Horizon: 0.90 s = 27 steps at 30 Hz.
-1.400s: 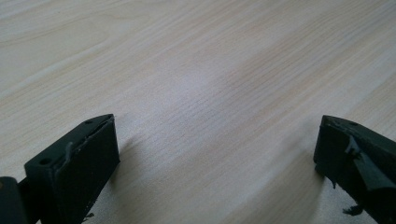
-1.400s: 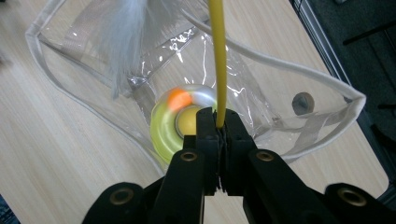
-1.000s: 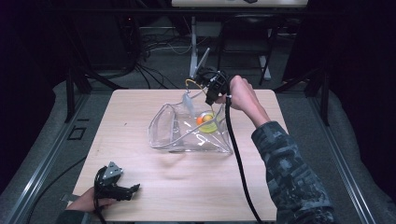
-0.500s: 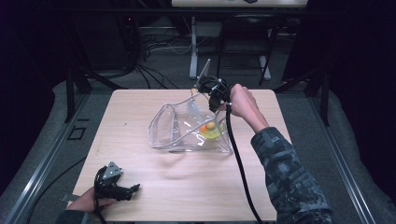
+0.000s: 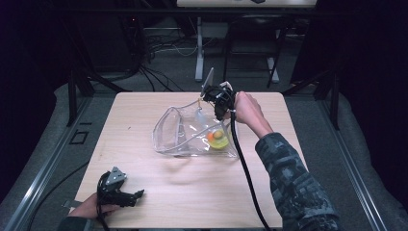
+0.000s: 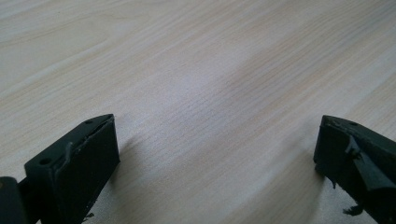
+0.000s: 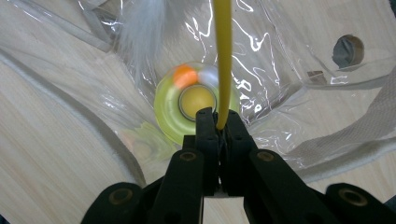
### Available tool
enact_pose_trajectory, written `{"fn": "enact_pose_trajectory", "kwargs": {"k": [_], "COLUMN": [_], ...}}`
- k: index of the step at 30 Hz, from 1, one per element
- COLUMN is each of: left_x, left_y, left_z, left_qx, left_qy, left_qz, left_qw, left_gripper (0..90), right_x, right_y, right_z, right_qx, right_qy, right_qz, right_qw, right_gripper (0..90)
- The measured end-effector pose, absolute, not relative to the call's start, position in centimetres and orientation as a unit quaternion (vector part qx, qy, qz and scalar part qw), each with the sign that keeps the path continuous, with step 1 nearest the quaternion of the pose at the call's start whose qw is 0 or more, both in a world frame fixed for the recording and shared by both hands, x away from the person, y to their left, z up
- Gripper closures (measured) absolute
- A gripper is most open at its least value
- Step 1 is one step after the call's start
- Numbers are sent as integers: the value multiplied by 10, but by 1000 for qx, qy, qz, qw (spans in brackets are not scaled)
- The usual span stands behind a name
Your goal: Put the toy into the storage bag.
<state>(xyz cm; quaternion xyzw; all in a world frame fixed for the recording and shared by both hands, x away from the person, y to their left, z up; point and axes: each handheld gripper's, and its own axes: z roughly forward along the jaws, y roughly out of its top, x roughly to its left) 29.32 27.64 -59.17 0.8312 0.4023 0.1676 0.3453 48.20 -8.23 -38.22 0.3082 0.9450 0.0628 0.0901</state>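
Observation:
A clear plastic bag (image 5: 183, 132) lies on its side in the middle of the wooden table (image 5: 139, 108), mouth toward the left. Inside it rest a yellow-green round toy (image 5: 220, 142) and an orange ball (image 5: 210, 136). My right gripper (image 5: 219, 109) hangs over the bag's far right part, pointing down, shut on a thin yellow rod (image 7: 222, 56). In the right gripper view the rod runs up from the closed jaws (image 7: 216, 116) past the round toy (image 7: 187, 105), orange ball (image 7: 184, 74) and a blurred white feathery tuft (image 7: 140, 32). My left gripper (image 5: 137, 195) rests near the front left corner, open over bare wood (image 6: 217, 140).
The bag (image 7: 299, 56) has a white woven strap (image 7: 355, 140) along its edge. The right gripper's black cable (image 5: 245, 168) trails across the table's right front. Dark floor, cables and stand legs lie beyond the far edge.
My right gripper has sunk toward the bag with the yellow rod in it, and the bag has settled flatter. The left gripper has stayed still.

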Motion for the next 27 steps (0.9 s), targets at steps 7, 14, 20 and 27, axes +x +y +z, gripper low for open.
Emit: {"fn": "enact_pose_trajectory", "kwargs": {"k": [7, 14, 20, 27], "left_x": [293, 293, 293, 293], "left_y": [276, 276, 276, 276], "left_z": [-592, -592, -592, -592], "left_qx": [831, 831, 831, 831], "left_qy": [403, 403, 403, 403], "left_qz": [168, 167, 167, 167], "left_qw": [345, 346, 346, 346], "left_gripper": [0, 0, 0, 0], "right_x": [485, 483, 478, 469], "right_y": [-81, -82, -83, -90], "right_z": [-388, -388, -376, -351], "right_qx": [309, 314, 312, 317], "right_qy": [946, 944, 942, 935], "right_qz": [45, 49, 73, 108], "right_qw": [90, 88, 104, 119], "right_gripper": [877, 866, 746, 520]}}
